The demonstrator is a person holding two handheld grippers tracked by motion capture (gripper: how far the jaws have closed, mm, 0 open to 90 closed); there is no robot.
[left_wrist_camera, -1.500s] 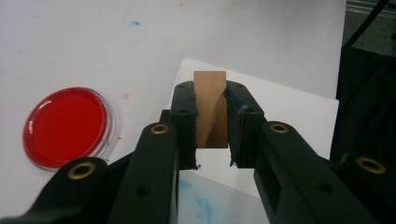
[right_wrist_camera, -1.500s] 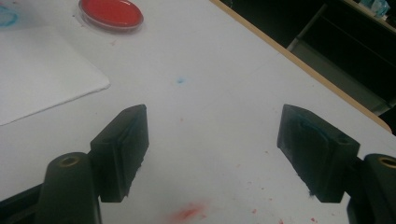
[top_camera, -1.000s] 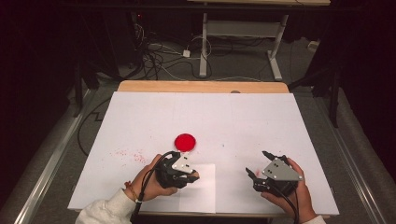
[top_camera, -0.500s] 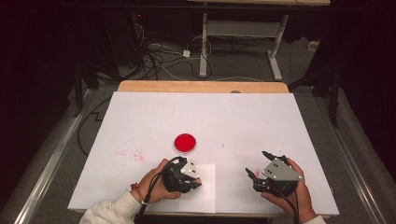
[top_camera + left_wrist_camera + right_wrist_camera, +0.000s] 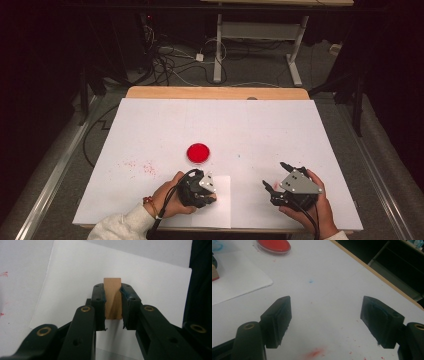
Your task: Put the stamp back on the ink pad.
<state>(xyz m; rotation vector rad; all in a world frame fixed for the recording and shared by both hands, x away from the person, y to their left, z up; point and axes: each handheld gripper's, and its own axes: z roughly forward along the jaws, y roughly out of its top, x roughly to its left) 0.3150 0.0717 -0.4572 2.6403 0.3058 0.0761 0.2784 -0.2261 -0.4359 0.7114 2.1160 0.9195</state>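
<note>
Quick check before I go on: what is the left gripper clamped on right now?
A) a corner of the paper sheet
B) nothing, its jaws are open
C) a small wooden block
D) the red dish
C. In the left gripper view the left gripper has its jaws closed against both sides of a small wooden block, held over the paper sheet; the red dish sits apart on the table.

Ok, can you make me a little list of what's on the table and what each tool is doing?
left tool: shut on the block, over the paper
right tool: open, holding nothing, above the table
dish: red, round, beyond the paper
paper: white sheet at the near edge of the table
stains: red specks left of the dish
</note>
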